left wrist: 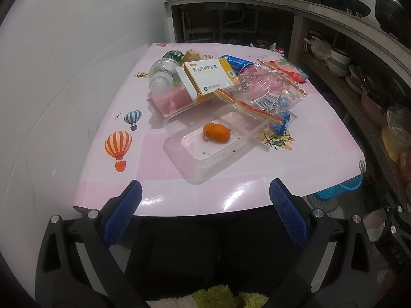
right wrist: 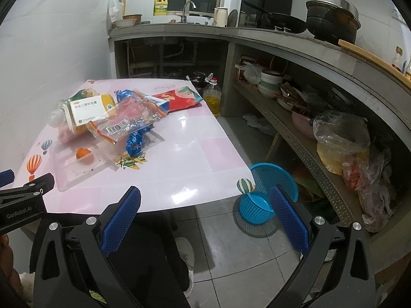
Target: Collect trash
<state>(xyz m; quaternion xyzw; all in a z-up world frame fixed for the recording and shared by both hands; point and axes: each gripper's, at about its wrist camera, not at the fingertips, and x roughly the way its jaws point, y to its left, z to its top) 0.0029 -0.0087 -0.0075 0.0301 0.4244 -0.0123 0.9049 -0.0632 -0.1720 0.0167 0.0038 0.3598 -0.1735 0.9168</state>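
The left gripper [left wrist: 205, 200] hangs over the near edge of the pink table [left wrist: 159, 197], its blue fingers spread wide and empty; the right gripper [right wrist: 205, 202] hovers at the table's near right corner, likewise wide apart, gripping nothing; the table's near strip and right half lie bare. The trash sits heaped toward the far left: a clear plastic tray [left wrist: 205, 164] holds an orange peel [left wrist: 216, 133]; behind it a medicine box [left wrist: 210, 75], a clear bottle [left wrist: 161, 77] and a zip bag [left wrist: 262, 87] overlap. A blue basket [right wrist: 257, 205] lies tipped on the floor by the corner.
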